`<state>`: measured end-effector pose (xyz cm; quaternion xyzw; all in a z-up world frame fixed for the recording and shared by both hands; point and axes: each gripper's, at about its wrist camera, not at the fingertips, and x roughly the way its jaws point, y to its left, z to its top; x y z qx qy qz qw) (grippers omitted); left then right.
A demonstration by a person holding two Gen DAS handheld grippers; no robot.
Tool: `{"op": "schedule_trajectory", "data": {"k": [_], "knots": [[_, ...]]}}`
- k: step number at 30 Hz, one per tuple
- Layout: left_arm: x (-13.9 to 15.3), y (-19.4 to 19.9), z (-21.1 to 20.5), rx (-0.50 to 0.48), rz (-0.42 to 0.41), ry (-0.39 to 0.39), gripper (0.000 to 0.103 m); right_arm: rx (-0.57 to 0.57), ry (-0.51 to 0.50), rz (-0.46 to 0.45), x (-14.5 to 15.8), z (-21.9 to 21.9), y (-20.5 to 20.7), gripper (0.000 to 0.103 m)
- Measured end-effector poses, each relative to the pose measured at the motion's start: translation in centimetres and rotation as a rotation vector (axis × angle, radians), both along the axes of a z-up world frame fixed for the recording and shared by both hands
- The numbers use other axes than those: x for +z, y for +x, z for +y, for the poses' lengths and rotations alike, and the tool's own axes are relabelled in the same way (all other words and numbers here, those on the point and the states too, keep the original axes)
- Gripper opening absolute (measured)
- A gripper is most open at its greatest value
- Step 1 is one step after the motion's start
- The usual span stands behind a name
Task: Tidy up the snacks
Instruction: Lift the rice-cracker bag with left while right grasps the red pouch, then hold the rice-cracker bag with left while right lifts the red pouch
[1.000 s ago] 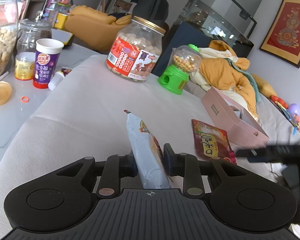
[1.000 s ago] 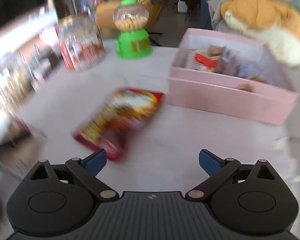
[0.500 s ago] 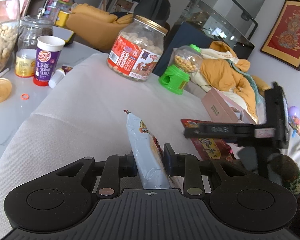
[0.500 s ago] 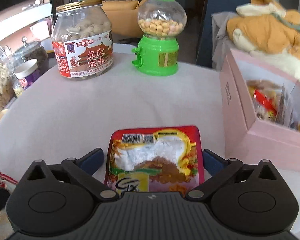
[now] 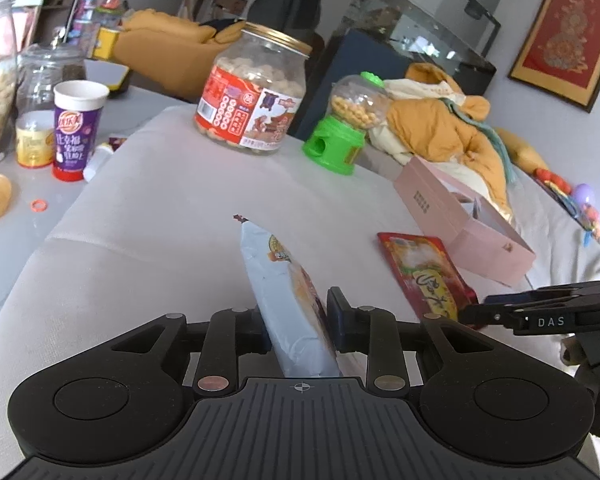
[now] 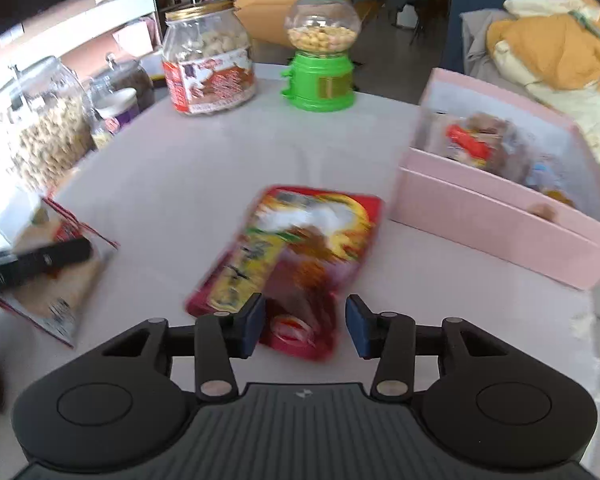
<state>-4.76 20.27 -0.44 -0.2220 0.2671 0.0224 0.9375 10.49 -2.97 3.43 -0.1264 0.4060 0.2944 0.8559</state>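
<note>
The pale blue snack packet (image 5: 290, 300) stood on edge, clenched between the left tongs (image 5: 298, 322) low over the white surface (image 5: 172, 208). The right tongs (image 6: 305, 325), lettered "DAS" on the side, were parted around the near end of a red snack pouch (image 6: 300, 252) lying flat. Beside it sat a pink box (image 6: 500, 216) holding wrapped snacks. Behind stood a red-labelled jar (image 5: 252, 92) and a green candy dispenser (image 5: 344, 124).

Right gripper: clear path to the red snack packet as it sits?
Probably yes. The right gripper has its jaws apart on either side of the red snack packet's near end, nothing between. The pink box sits off to the side.
</note>
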Motion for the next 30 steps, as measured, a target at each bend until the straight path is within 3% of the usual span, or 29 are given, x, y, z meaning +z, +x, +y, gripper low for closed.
{"op": "schedule_trajectory", "data": {"k": [4, 9, 13, 15, 17, 23, 25, 28, 30], "knots": [[-0.1, 0.0, 0.1, 0.007, 0.000, -0.009, 0.032, -0.080, 0.008, -0.048, 0.1, -0.7, -0.1, 0.082], [-0.3, -0.1, 0.3, 0.009, -0.001, -0.029, 0.032, -0.097, 0.104, -0.028, 0.4, 1.4, 0.4, 0.083], [-0.4, -0.2, 0.6, 0.010, -0.004, -0.047, 0.032, -0.051, 0.032, -0.092, -1.2, 4.7, 1.4, 0.086], [-0.4, -0.2, 0.7, 0.012, -0.004, -0.060, 0.032, -0.022, 0.040, -0.037, -2.4, 5.1, 2.7, 0.097], [-0.5, -0.2, 0.8, 0.012, -0.005, -0.069, 0.032, -0.019, 0.066, -0.028, -2.4, 4.8, 3.1, 0.098], [-0.5, -0.2, 0.8, 0.012, -0.005, -0.070, 0.032, 0.075, 0.007, -0.062, -2.2, 4.8, 1.6, 0.098], [-0.5, -0.2, 0.9, 0.012, -0.005, -0.071, 0.032, 0.070, -0.050, -0.109, -1.6, 4.7, 1.3, 0.098], [-0.5, -0.2, 0.8, 0.013, -0.005, -0.071, 0.032, 0.061, -0.096, -0.278, -0.3, 4.4, -0.4, 0.097], [-0.5, -0.2, 0.9, 0.013, -0.005, -0.071, 0.032, 0.098, -0.075, -0.255, 0.0, 4.3, -0.6, 0.097]]}}
